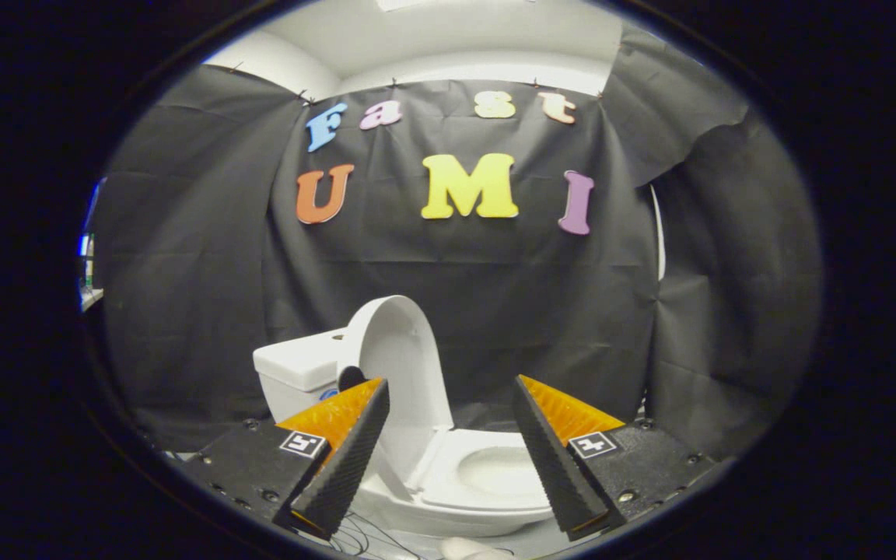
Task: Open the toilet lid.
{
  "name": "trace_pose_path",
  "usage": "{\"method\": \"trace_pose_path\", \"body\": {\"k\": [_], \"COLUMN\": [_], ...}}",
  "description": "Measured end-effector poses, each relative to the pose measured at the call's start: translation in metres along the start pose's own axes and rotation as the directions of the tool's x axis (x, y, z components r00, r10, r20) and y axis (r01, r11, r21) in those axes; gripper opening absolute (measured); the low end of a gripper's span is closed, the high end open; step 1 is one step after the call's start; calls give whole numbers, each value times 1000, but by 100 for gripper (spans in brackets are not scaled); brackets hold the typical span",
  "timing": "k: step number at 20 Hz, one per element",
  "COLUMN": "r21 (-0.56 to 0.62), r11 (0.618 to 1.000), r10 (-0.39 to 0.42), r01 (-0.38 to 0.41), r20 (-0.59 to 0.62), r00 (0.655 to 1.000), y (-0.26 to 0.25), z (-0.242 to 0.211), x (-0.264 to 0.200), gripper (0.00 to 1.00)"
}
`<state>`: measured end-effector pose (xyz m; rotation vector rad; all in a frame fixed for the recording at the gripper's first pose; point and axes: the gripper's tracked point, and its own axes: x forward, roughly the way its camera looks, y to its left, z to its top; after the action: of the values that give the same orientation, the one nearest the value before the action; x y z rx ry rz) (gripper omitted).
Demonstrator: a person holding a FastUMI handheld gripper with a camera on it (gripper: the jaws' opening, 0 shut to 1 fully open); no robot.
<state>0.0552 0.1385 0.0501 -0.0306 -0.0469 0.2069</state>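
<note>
Toilet lid [401,350] is what our task turns on, and we see it already standing upright, just beyond the left finger [343,459] of our hand-held gripper [452,404], leaning back toward the white tank [300,365] that sits behind and to the left of it. Our hand-held gripper is spread wide: the two ribbed black pads, backed in orange, stand well apart with nothing between them, and neither the left finger nor the right finger [553,459] touches any part of the toilet. Ahead of the gap between the fingers, and lower, lies the seat [448,486], down and flat around the open bowl [498,470]. A small dark round thing peeks out just above the left fingertip, beside the lid's base; we cannot tell what it is. Some thin dark cables [362,540] trail on the floor close beneath the fingers. Behind everything hangs the booth's black cloth wall [541,311]. Judging from how things lie, we take the lifting to be done: the lid is raised, apparently resting on its own, and we hold nothing. What remains, as we read it, is only to keep clear, so any next move calls for drawing the open fingers back without brushing the lid's edge near the left pad, since a knock there could tip it forward onto the seat again.
</note>
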Motion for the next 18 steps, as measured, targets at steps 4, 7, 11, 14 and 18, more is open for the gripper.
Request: {"method": "trace_pose_path", "body": {"k": [4,7,11,14,18], "r21": [29,68,41,6,9], "r11": [993,982,963,962,965], "r10": [-116,-172,-263,-273,-260], "r01": [116,174,266,275,261], "r20": [3,-37,-78,-79,-67], "r00": [993,984,962,959,963], "y": [-74,-112,-156,-164,-163], "z": [-10,-34,-66,-78,-81], "x": [-37,-55,-74,-81,-79], "gripper": [99,99,99,99,99]}}
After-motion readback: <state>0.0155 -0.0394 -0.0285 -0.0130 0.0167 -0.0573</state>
